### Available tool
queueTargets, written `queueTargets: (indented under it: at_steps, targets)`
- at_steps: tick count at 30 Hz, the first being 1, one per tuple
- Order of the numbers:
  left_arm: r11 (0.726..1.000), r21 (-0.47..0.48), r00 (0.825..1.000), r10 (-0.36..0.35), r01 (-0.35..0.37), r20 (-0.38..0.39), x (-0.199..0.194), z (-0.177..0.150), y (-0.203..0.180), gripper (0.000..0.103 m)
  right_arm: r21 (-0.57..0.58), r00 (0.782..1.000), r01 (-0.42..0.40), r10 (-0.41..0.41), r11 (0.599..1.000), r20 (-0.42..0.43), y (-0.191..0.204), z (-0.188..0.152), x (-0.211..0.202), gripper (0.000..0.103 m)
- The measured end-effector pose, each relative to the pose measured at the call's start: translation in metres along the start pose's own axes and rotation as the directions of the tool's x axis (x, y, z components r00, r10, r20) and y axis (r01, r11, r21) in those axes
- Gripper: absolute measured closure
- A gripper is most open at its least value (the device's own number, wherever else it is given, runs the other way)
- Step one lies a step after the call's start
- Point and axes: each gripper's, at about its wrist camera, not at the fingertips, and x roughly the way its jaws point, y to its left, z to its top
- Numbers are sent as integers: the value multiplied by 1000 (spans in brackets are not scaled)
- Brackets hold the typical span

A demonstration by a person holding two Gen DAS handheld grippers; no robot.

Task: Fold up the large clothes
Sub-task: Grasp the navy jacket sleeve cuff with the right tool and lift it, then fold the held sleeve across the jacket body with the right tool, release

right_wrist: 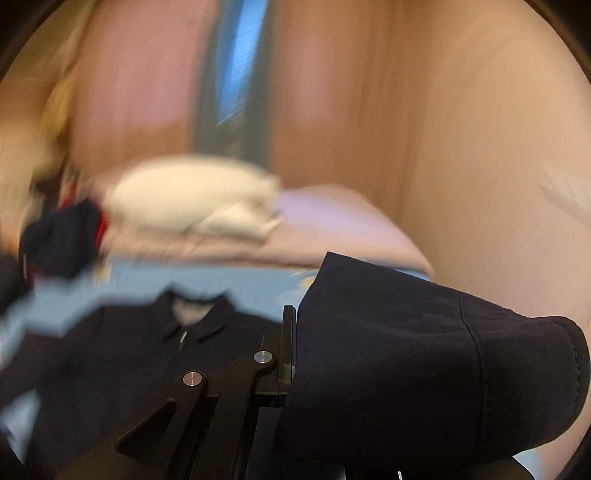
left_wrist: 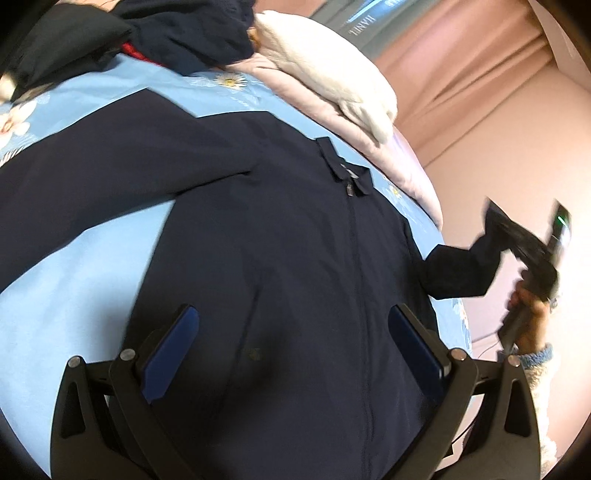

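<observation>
Gripping the cuff of one sleeve [right_wrist: 424, 354], the right tool [left_wrist: 517, 243] is clamped shut on the dark fabric and holds it raised off the bed's edge at about three o'clock in the left wrist view. The left tool [left_wrist: 291, 354] hangs wide open above the lower front of the navy jacket [left_wrist: 258, 229], touching nothing. The jacket lies face up, zipped, spread across the bed, collar toward twelve o'clock.

The pinch takes only the cuff, so a quick swing could, I judge, pull the fabric free and drop the sleeve in a crumple. With nothing pressing the body down, the lift may also drag the whole jacket sideways and skew the fold line. The blur in the right wrist view suggests a fast move, which raises both risks.

The bed wears a light blue sheet [left_wrist: 74, 258] printed with white daisies. At twelve o'clock sit a white pillow [left_wrist: 332, 70] on a pale pink quilt [left_wrist: 391, 155], with a heap of dark clothes [left_wrist: 155, 33] at eleven. Pink curtains [left_wrist: 461, 55] hang beyond.
</observation>
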Motion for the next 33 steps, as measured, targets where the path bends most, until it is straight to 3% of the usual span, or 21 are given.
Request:
queueTargets:
  at_steps: [2,4,6,8,11,12,14,16,18,20,22,23,25,27,29,33]
  targets:
    - [1000,-24,1000,9,-9,-1,-3,-1,13,0,-232,998,-28,13,972,-67,75,-10,32,98]
    - [999,-43,1000,17,-17,0,-2,-1,21,0,-386,994,-47,6,921,-107,133,-31,55,100]
    - [998,-56,1000,26,-26,1,-3,-2,28,0,-483,991,-66,2,873,-132,182,-53,73,100]
    - [997,-64,999,32,-32,-4,-3,-2,32,0,-536,988,-79,-4,841,-153,207,-67,86,100]
    - [997,-62,999,38,-39,-13,-2,-1,35,0,-637,977,-128,-15,760,-214,237,-95,97,98]
    - [997,-56,999,43,-44,-17,-2,-1,35,0,-660,978,-121,-23,741,-206,238,-97,97,94]
    - [997,-50,998,57,-58,-21,-2,-1,35,0,-717,980,-101,-56,690,-192,242,-99,99,74]
    - [997,-60,998,54,-55,-22,-1,1,36,0,-786,993,-34,-69,617,-97,241,-102,85,50]
    - [997,-75,1000,30,-31,-9,-2,3,35,0,-817,998,-9,-52,577,-47,240,-100,73,48]
    - [997,-77,1000,17,-16,9,-5,6,31,0,-766,996,-80,24,637,-85,228,-87,63,48]
    - [998,-61,1000,18,-16,23,-6,10,25,0,-632,979,-203,135,748,-154,202,-71,59,48]
    - [998,-52,999,28,-26,27,-5,13,22,0,-550,964,-261,188,793,-187,185,-64,59,48]
    - [999,-37,999,40,-39,16,-1,22,15,0,-315,907,-407,337,857,-254,135,-56,63,48]
    - [1000,-11,1000,14,-14,2,8,32,4,0,-115,855,-486,444,867,-267,86,-54,72,48]
    - [1000,6,1000,-16,16,-8,20,44,-4,0,76,829,-505,508,860,-234,31,-62,75,48]
    - [989,-6,987,-149,149,-65,65,65,-31,2,285,852,-427,487,858,-190,-40,-70,89,48]
